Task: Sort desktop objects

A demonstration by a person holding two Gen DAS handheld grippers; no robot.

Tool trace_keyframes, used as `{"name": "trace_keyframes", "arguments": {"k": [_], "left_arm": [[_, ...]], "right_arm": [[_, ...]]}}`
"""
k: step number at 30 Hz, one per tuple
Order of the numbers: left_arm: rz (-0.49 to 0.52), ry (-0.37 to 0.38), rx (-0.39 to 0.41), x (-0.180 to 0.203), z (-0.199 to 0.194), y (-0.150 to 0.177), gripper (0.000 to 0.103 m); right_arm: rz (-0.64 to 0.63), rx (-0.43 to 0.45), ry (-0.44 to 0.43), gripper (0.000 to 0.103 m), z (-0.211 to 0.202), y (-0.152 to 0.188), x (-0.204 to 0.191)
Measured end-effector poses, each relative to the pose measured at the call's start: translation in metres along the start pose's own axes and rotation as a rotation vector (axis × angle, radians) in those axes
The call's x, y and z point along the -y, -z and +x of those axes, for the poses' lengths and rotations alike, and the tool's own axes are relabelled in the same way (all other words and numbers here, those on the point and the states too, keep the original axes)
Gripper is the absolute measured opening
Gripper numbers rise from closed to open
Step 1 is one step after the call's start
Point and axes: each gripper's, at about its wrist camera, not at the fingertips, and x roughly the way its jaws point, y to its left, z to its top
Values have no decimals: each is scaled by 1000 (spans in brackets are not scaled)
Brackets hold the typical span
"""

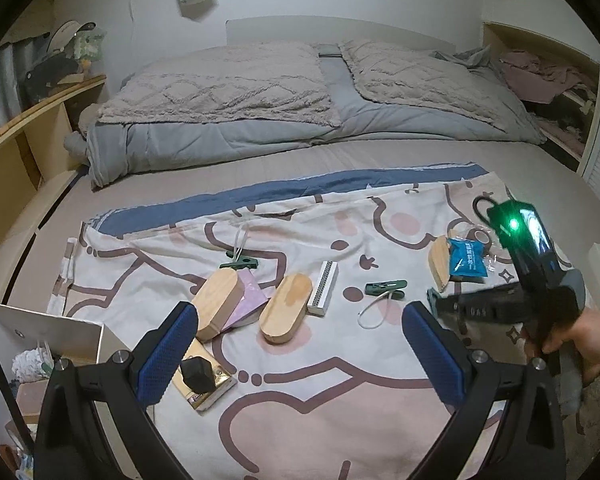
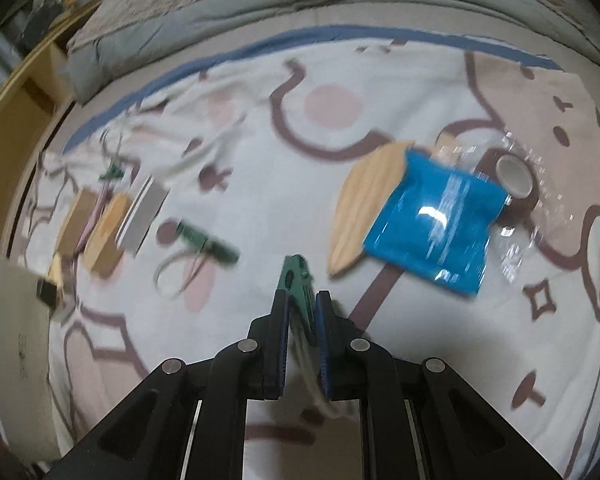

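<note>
My right gripper is shut on a green clothes peg with a white cord loop, held just above the patterned cloth. It also shows in the left wrist view at the right. My left gripper is open and empty above the cloth. Ahead of it lie two oval wooden blocks, a pink notebook, a white staple strip, two more green pegs, and a black block on a gold card.
A third wooden block, a blue packet and a tape roll in clear wrap lie at the right. A white box with oddments stands at the left edge. Pillows and a grey quilt lie behind.
</note>
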Motion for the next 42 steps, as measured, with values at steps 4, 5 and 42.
{"name": "trace_keyframes", "arguments": {"k": [4,5,42], "left_arm": [[-3,1,9,-1,-1,-1,103],[-8,1,9,-2,-1,-1,103],[9,36,-83,-11,34,24,103]], "right_arm": [[1,-62,-33,14,-10,3,-6],[2,-50,-39,14,-17,2,-7],[46,-57,-243,14,32,-8,-40]]}}
